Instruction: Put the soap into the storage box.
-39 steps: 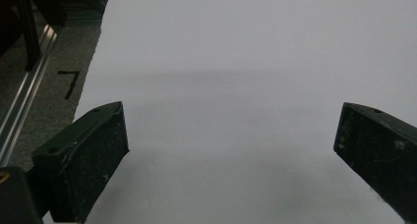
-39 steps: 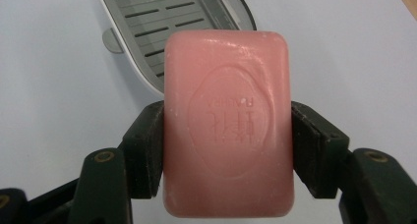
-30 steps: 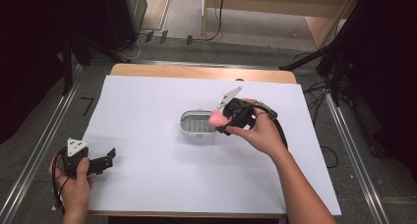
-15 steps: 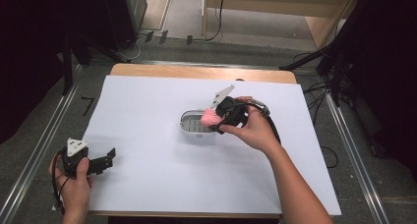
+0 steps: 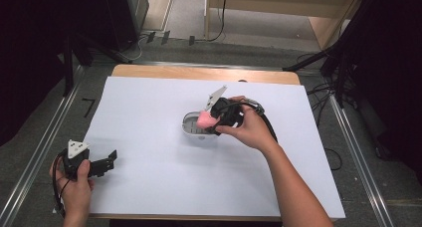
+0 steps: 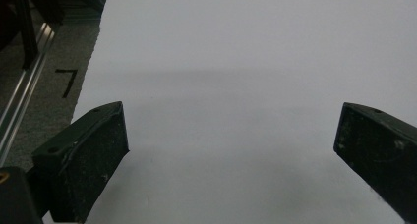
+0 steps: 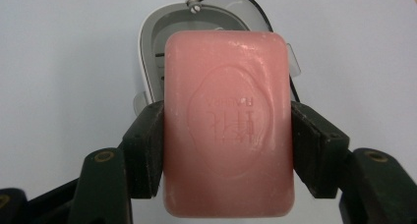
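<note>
A pink bar of soap (image 7: 228, 123) with a stamped emblem is clamped by its two long sides in my right gripper (image 7: 227, 135). In the high view that soap (image 5: 205, 119) hangs just over a grey oval soap dish (image 5: 191, 126) near the middle of the white table sheet, with the right gripper (image 5: 211, 122) pointing left. The dish (image 7: 164, 32) lies partly hidden behind the bar. My left gripper (image 5: 110, 160) rests at the near left corner, jaws wide apart, and between them in the left gripper view (image 6: 231, 150) lies bare white sheet.
A white sheet (image 5: 149, 187) covers the wooden table (image 5: 199, 73). Metal rails (image 5: 40, 152) run along both sides on the grey floor, where a black "7" (image 6: 66, 81) is marked. Cables (image 5: 321, 90) lie at the right.
My right gripper has carried the soap leftward, from the dish's right end to over its middle. The left gripper has stayed put.
</note>
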`<state>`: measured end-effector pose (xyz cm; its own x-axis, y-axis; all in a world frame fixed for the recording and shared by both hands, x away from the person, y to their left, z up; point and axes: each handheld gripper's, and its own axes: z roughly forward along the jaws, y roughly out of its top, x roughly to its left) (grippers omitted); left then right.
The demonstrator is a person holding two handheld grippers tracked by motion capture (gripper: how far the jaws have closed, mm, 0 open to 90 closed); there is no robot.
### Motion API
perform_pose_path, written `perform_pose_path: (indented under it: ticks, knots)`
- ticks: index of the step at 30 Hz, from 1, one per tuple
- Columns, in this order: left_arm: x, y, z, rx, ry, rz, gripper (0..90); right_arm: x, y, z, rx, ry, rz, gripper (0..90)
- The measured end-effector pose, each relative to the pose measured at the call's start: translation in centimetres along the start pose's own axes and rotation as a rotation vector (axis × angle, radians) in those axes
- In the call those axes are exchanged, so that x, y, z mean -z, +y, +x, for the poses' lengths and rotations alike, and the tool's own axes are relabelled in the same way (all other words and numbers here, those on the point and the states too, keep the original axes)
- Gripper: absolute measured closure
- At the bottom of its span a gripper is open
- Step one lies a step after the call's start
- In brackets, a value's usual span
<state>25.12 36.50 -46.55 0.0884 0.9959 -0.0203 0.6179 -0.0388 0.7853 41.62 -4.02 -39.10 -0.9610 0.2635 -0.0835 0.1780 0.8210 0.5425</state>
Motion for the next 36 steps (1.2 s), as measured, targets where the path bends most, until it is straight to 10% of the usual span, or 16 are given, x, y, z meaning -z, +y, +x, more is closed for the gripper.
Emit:
perform_pose_path:
  ticks: [18,36]
  knots:
    - [0.0,0.0,0.0,-0.001,-0.001,0.002,0.1,-1.5,1.0,-0.3,0.136,0.028,-0.022,38.7]
    - [0.0,0.0,0.0,0.001,-0.005,0.002,0.1,-0.5,1.0,-0.8,0.073,0.037,-0.076,35.4]
